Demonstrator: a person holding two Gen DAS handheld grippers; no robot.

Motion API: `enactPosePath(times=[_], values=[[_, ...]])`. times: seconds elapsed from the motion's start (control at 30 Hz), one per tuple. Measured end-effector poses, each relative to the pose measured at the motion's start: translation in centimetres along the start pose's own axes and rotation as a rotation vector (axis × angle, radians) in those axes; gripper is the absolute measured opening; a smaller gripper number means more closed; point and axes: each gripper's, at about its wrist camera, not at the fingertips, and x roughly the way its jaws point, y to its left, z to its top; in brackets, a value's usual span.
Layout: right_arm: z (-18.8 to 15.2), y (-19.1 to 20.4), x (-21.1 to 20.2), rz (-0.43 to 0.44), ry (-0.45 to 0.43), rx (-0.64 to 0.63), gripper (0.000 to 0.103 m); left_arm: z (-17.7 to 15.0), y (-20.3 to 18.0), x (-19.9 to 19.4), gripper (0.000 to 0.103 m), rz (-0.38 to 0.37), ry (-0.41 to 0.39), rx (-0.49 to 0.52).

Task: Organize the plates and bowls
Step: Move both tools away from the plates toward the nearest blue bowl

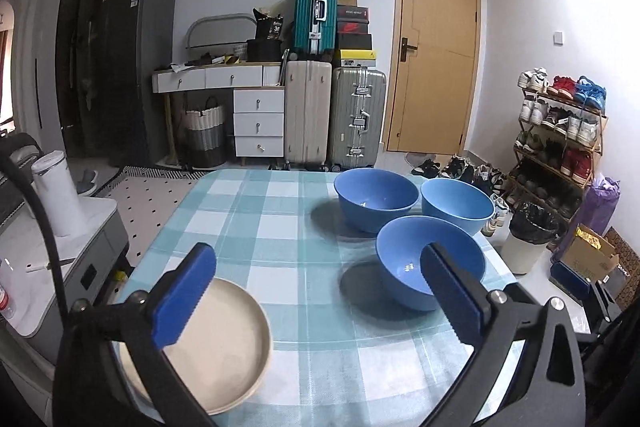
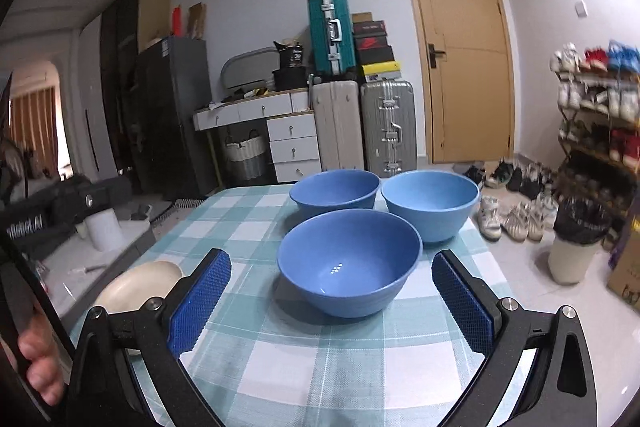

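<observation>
Three blue bowls (image 2: 348, 263) stand unstacked at the table's (image 2: 320, 367) far right; cream plates (image 1: 224, 339) lie near left. Left hand-held gripper (image 1: 316, 303) and right hand-held gripper (image 2: 332, 311) gape wide, empty. Stacking remains.

Black tool (image 2: 332, 303), blue ridged pads (image 2: 200, 307)

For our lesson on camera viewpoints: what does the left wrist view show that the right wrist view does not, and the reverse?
Only the left wrist view shows the open left gripper and the whole round top of the cream plate, lying near the gripper's left finger.

Only the right wrist view shows the open right gripper, with the nearest blue bowl straight ahead beyond its fingertips, and a person's fingers at the left edge.

Both show three blue bowls, the cream plate, the teal checked tablecloth, the suitcases and the wooden door.
</observation>
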Motion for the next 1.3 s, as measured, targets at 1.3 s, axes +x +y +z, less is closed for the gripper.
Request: enactPosePath(times=[1.3], values=[[0.4,-1.1,1.4,-0.103,0.066,0.072,0.102,-2.4,-2.3,6.9,0.103,0.152,0.146,0.064]])
